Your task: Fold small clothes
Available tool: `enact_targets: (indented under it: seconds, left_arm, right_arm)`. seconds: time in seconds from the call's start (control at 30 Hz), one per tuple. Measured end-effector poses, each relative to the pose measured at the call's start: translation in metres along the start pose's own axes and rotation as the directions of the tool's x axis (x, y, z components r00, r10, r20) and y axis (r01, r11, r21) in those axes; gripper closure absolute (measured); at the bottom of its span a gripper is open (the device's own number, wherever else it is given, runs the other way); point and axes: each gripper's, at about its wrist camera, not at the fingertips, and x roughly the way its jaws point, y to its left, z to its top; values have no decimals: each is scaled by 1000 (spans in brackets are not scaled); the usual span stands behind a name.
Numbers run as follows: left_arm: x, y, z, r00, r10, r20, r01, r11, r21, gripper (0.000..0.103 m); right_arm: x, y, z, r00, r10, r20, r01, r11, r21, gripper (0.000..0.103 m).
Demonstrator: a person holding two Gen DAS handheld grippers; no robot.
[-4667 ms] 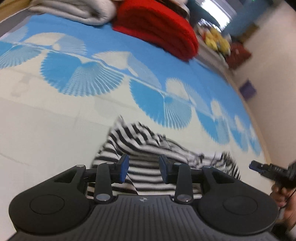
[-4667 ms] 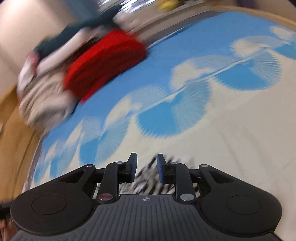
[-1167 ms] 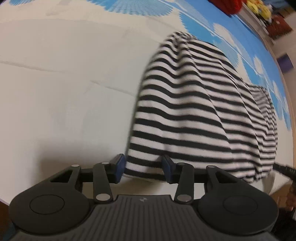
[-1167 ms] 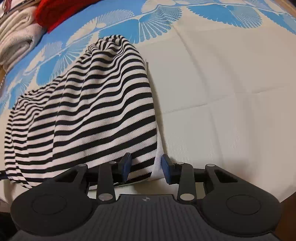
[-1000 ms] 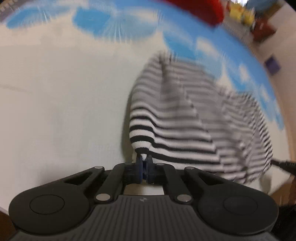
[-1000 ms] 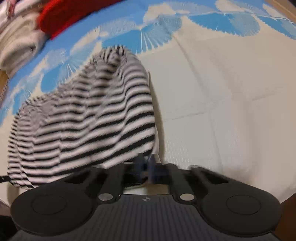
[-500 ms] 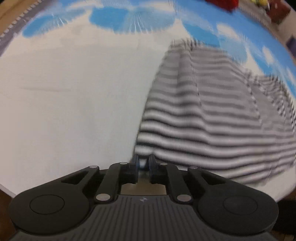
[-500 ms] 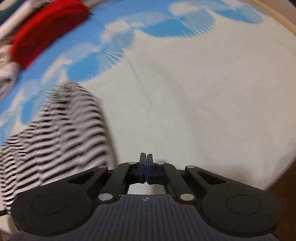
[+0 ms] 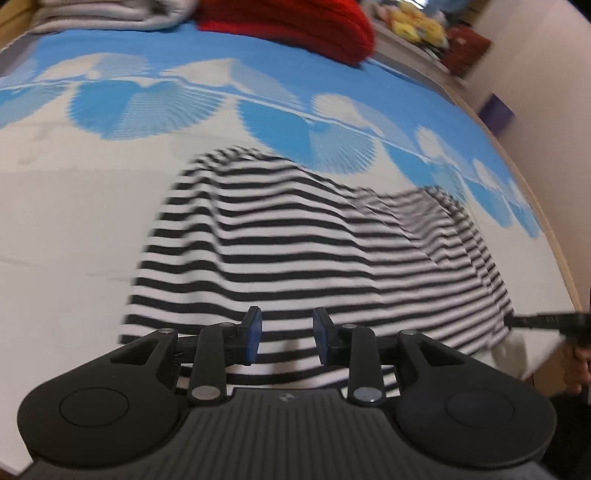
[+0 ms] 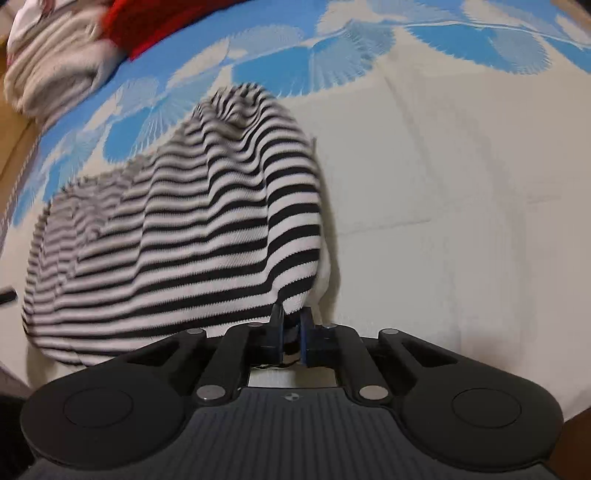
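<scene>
At the near edge of the bed sheet (image 9: 62, 229), where the cream part ended against dark floor, the striped garment (image 9: 295, 251) lay spread with its hem close to that edge. To the left of the garment in the left wrist view, and to its right in the right wrist view, the sheet lay bare and cream, with faint fold creases only.

The left gripper (image 9: 284, 338) hung over the garment's near hem, tilted down toward it. Its jaws were opening, the blue pads (image 9: 253, 334) standing apart with striped cloth seen behind the gap; the pads did not press on it. The right gripper (image 10: 291, 332) sat at the garment's near right corner, also tilted down. Its jaws were parting slightly, yet the pads stood nearly together with the corner of the striped cloth between them, pinched. From the left wrist view that gripper's dark tip (image 9: 543, 321) showed at the garment's right end, with part of the person's hand (image 9: 580, 365) behind it at the frame edge.

Beyond the garment the sheet turned blue with pale fan shapes. Farther still lay a red folded blanket (image 9: 295, 26) and, beside it, a pile of pale grey folded bedding (image 10: 59, 70). Past the bed's far corner stood yellow soft toys (image 9: 417, 22) by the wall.
</scene>
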Motion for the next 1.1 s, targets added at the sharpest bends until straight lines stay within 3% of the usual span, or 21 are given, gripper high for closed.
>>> enact_targets:
  seconds: [0.03,0.1,0.17,0.2,0.27,0.37,0.47,0.53,0.6,0.67,0.73,0.8,0.87,0.93,1.0,1.03,1.1]
  left_arm:
    - [6,-4,-1,1000,1,-24,0,1000,9,69]
    - [35,-3,-4,991,53,-121,-52,999,16,67]
    - [56,2,-10,964,149,-222,-146,989,31,67]
    - [58,4,-9,961,164,-224,-162,986,27,67]
    - [47,6,0,979,133,-156,-137,990,-14,67]
    - [30,8,9,995,91,-45,-94,994,-64,67]
    - [34,11,15,993,110,-32,-113,988,-109,67]
    - [40,14,17,991,126,-51,-132,984,-121,67]
    - [55,13,20,982,169,-80,-177,977,-116,67]
    - [65,15,21,965,237,-111,-247,965,-86,67]
    - [58,19,26,963,263,-64,-269,956,-118,69]
    - [46,16,33,968,250,32,-243,960,-138,69]
    - [44,14,37,974,216,67,-204,967,-150,66]
    - [59,18,36,981,196,-13,-195,966,-167,65]
    - [82,21,29,966,208,-153,-230,962,-146,64]
    - [84,19,28,960,227,-162,-247,962,-114,64]
    - [73,7,32,964,247,-102,-253,966,-44,64]
  right_arm:
    - [-3,-3,0,1000,-27,9,27,999,18,97]
    - [-1,-6,-4,986,-168,11,168,986,8,103]
    - [4,-11,-6,951,-308,-8,308,951,-8,103]
    - [2,-17,-4,954,-301,-5,301,953,25,103]
    - [-14,-24,2,973,-218,77,209,971,115,103]
    - [-37,-14,8,969,-105,225,80,990,119,100]
    - [-26,7,11,982,48,184,-58,997,49,91]
    - [-14,26,10,986,101,129,-98,995,-28,86]
    - [4,44,5,997,37,62,-29,992,-126,79]
    - [27,47,-1,992,-117,-39,107,976,-191,79]
    - [29,50,4,992,-123,-33,116,979,-166,80]
    - [19,51,10,994,-102,26,105,987,-125,79]
    - [10,51,17,994,-66,82,73,995,-73,79]
    - [14,55,24,992,-49,117,54,998,-40,78]
    - [23,57,27,993,-79,90,83,995,-48,76]
    - [31,57,27,992,-116,56,119,991,-62,76]
    - [47,59,28,986,-165,16,166,983,-77,76]
